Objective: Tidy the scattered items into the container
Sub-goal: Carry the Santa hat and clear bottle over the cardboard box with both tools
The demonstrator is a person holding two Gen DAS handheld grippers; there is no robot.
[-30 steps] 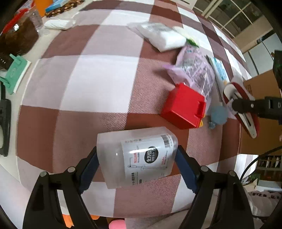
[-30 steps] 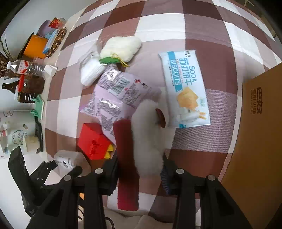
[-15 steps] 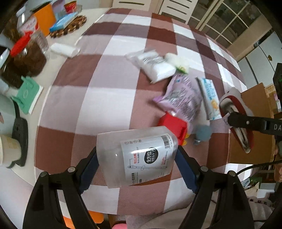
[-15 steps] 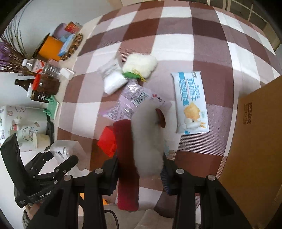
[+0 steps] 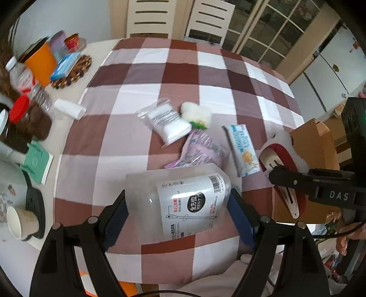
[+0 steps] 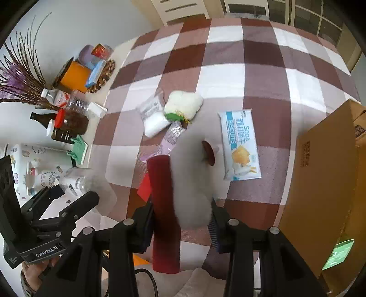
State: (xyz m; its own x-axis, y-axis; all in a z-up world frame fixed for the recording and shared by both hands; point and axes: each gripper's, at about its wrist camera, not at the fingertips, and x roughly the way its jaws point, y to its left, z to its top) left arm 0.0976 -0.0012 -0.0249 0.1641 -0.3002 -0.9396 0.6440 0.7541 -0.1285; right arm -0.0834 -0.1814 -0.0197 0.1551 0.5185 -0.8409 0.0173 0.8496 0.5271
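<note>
My left gripper [image 5: 178, 205] is shut on a clear plastic jar [image 5: 180, 198] with a white label, held above the checked tablecloth. My right gripper [image 6: 181, 213] is shut on a red and white plush hair clip [image 6: 180, 180], also lifted; it shows at the right in the left wrist view [image 5: 283, 169]. The cardboard box [image 6: 324, 182] stands at the table's right edge. On the cloth lie a blue biscuit pack [image 6: 240, 141], a purple snack bag [image 5: 201, 148], a clear bag of white pads [image 5: 167, 121], a white fluffy item [image 6: 183, 105] and a red box [image 6: 144, 187].
Along the left edge stand an orange cup [image 5: 41, 61], bottles and a red-lidded jar [image 5: 29, 116], a green holder [image 5: 36, 162], a paper cup [image 5: 20, 221] and dried purple branches [image 6: 16, 80]. Two chairs [image 5: 178, 18] stand behind the table.
Both grippers have risen and pulled back from the table with their loads, so more of the table and room shows. The items on the cloth have not moved.
</note>
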